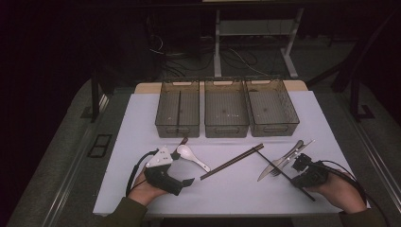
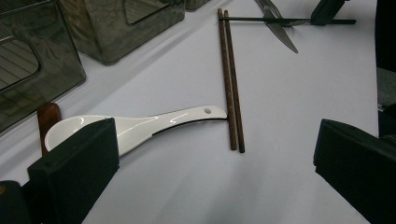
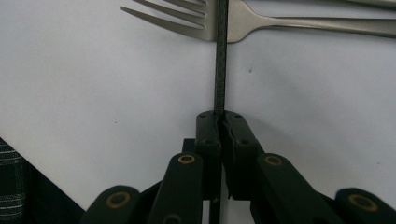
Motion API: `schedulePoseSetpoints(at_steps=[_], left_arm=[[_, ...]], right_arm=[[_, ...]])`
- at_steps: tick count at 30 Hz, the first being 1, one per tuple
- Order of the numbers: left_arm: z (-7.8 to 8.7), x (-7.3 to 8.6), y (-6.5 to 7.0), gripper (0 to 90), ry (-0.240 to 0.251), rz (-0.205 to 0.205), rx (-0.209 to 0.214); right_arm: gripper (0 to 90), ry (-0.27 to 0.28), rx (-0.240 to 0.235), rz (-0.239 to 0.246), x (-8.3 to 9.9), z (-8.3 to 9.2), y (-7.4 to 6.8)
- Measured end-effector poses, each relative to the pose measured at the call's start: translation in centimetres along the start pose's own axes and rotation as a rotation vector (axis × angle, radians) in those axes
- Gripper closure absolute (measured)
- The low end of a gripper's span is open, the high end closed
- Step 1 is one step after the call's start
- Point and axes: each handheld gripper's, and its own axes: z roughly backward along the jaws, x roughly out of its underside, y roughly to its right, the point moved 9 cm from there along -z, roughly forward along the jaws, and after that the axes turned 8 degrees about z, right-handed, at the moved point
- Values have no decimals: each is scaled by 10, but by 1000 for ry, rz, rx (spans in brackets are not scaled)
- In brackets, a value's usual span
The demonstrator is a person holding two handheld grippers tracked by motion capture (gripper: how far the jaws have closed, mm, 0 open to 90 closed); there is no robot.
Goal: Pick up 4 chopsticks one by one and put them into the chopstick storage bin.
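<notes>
My right gripper (image 3: 219, 122) pinches a thin black stick (image 3: 220, 56), its far end cut off; my left gripper (image 2: 210, 154) gapes wide. I count three bins (image 1: 226, 111), two brown chopsticks (image 2: 232, 79).

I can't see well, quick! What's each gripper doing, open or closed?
Left gripper: open, holding nothing, near the white spoon.
Right gripper: closed on a thin black chopstick.

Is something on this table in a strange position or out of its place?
Mostly the cutlery. The fork, a knife, the brown chopsticks and the white spoon lie loose at mixed angles, while the left bin holds one thin dark stick. The right tool is shut on a black chopstick that crosses the fork.
</notes>
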Motion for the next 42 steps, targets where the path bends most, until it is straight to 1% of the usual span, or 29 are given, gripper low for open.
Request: schedulePoseSetpoints(at_steps=[3,5,9,10,12,16,19,21,25,30,32,35,42], left_arm=[[0,0,0,0,2,0,0],[0,0,0,0,3,1,0],[0,0,0,0,3,1,0],[0,0,0,0,2,0,0],[0,0,0,0,3,1,0],[0,0,0,0,3,1,-1],[0,0,0,0,3,2,-1],[0,0,0,0,3,2,-1],[0,0,0,0,3,3,-3],[0,0,0,0,3,7,-4],[0,0,0,0,3,7,-5],[-1,0,-1,0,3,7,-6],[-1,0,-1,0,4,8,-9]], right_arm=[[848,2,-2,-3,0,1,0],[848,9,9,-7,0,1,3],[848,49,-7,-21,-1,6,5],[848,58,-1,-21,-2,7,6],[848,75,-7,-32,-3,8,6],[848,114,-23,-31,-5,12,8],[848,149,-20,-30,-8,15,10],[848,181,-28,-33,-11,17,10],[848,247,-26,-27,-16,22,12],[848,336,-37,-43,-23,29,14],[848,371,-43,-37,-25,31,15],[848,416,-56,-54,-29,33,15],[848,519,-73,-51,-41,38,16]])
